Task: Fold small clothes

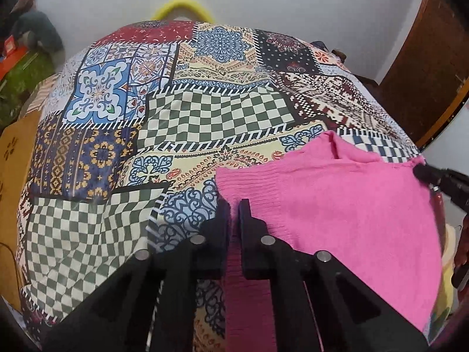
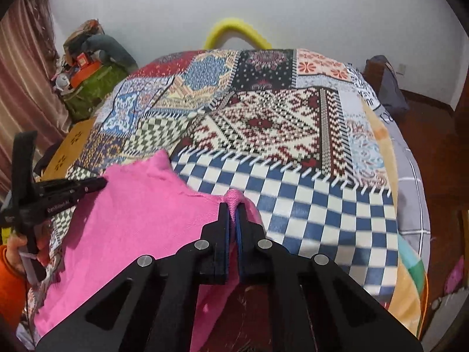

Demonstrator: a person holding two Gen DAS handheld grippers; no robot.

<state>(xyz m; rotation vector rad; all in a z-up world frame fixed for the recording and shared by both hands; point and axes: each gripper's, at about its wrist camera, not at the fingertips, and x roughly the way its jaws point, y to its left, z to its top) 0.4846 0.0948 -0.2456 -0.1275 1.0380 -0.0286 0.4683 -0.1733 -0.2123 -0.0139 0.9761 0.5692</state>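
A small pink knit garment [image 1: 337, 202] is held spread over a bed with a patchwork cover [image 1: 211, 111]. My left gripper [image 1: 233, 205] is shut on the garment's ribbed left edge. My right gripper [image 2: 233, 208] is shut on a bunched corner of the same pink garment [image 2: 140, 214], at its right side. In the left wrist view the right gripper [image 1: 422, 173] shows at the garment's far right corner. In the right wrist view the left gripper [image 2: 101, 184] shows at the garment's left edge. The garment's lower part hangs down out of sight.
The patchwork cover [image 2: 293, 135] fills the bed. A yellow curved tube [image 2: 234, 29] stands beyond the far edge, against a white wall. Clutter and a green bag [image 2: 88, 88] sit at the left. A brown cardboard piece [image 1: 14, 161] lies left; a wooden door [image 1: 425, 58] stands right.
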